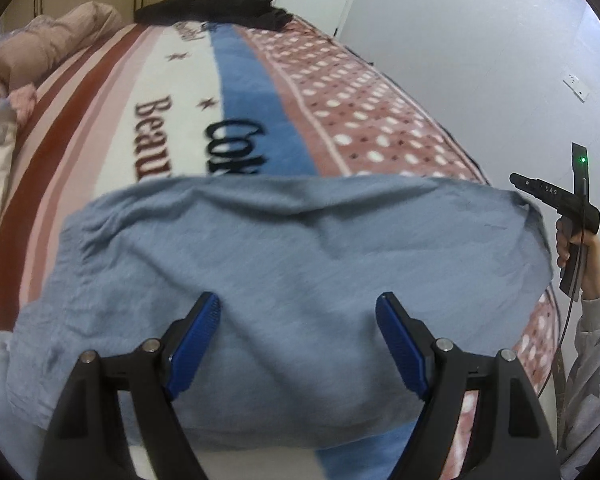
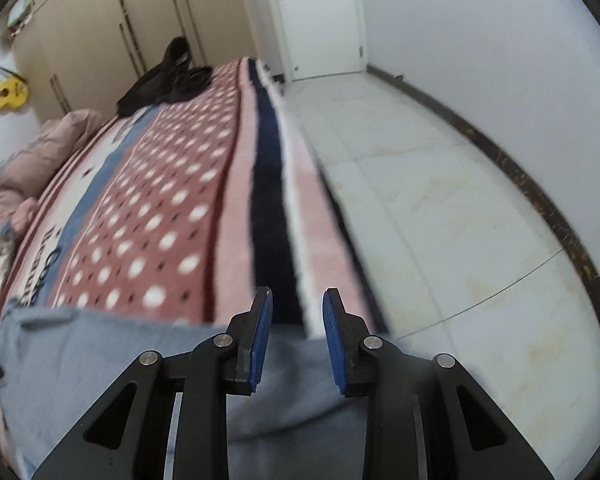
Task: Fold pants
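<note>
The grey-blue pants [image 1: 284,272] lie folded and spread flat on the patterned blanket [image 1: 340,92] of the bed. My left gripper [image 1: 298,304] is open wide and empty, just above the near part of the pants. My right gripper [image 2: 297,300] is open and empty, above the right end of the pants [image 2: 112,352] at the bed's edge. In the left wrist view the right gripper's body shows at the far right, held by a hand at the pants' right corner; its jaws do not show there.
A dark garment [image 1: 228,0] lies at the far end of the bed. Pink bedding [image 1: 44,44] is piled at the left. The white tiled floor [image 2: 440,184] runs along the bed's right side, with a wall and door beyond.
</note>
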Available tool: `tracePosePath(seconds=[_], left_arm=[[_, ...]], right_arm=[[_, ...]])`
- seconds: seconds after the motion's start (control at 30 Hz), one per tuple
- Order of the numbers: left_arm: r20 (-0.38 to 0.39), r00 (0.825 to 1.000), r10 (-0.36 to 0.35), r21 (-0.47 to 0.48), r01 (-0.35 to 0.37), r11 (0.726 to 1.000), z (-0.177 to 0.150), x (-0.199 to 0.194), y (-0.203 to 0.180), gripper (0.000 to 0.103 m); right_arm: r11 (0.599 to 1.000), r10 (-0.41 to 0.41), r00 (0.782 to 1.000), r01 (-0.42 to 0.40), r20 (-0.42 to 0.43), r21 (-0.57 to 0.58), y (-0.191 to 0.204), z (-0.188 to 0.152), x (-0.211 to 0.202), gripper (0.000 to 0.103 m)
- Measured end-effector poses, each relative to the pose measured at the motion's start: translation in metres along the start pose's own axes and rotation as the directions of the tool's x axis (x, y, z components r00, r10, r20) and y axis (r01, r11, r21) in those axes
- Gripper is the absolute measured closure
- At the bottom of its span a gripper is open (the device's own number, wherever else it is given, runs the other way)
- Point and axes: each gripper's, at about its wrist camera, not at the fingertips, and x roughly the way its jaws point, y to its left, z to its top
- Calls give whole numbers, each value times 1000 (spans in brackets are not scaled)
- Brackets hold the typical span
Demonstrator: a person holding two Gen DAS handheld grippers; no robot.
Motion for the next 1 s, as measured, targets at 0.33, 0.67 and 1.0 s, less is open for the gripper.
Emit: tracePosePath(seconds=[0.33,0.67,1.0], left_arm=[[38,997,-73,49,72,996,8,-16,-48,26],[33,996,-78,116,74,991,12,-11,-100,26],[8,996,-87,151,85,985,16,2,-130,26]], right_arm=[[999,10,1000,-10,-5,32,-74,-60,-71,57],[983,152,986,-143,-68,113,-135,-121,-60,49],[942,331,942,-327,-58,72,-139,-135,-45,55]])
